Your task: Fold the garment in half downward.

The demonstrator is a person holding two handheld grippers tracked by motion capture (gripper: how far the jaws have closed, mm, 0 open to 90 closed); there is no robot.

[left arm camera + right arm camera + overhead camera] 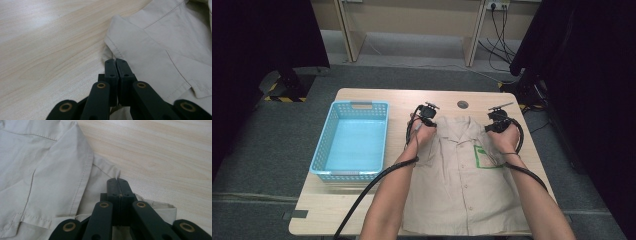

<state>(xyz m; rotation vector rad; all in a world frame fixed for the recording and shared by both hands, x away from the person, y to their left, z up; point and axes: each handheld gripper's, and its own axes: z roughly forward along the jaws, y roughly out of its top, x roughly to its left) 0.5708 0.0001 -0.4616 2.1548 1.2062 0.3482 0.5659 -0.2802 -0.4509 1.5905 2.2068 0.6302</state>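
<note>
The beige short-sleeved cotton shirt [464, 172] lies flat on the pale wooden worktop [362, 200], at three o'clock from the blue plastic basket [354, 137]. Left gripper [115, 60] and right gripper [117, 180] are each clamped on a shoulder edge; such thin bites may slip when lifted.

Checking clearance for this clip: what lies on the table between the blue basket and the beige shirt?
Nothing: in the high view a bare strip of wooden table separates the blue basket from the beige shirt.

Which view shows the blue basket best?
The high view: the blue basket sits whole at the table's left side, beside the shirt. The left gripper view and right gripper view look along shut jaws at shirt fabric and wood instead.
</note>
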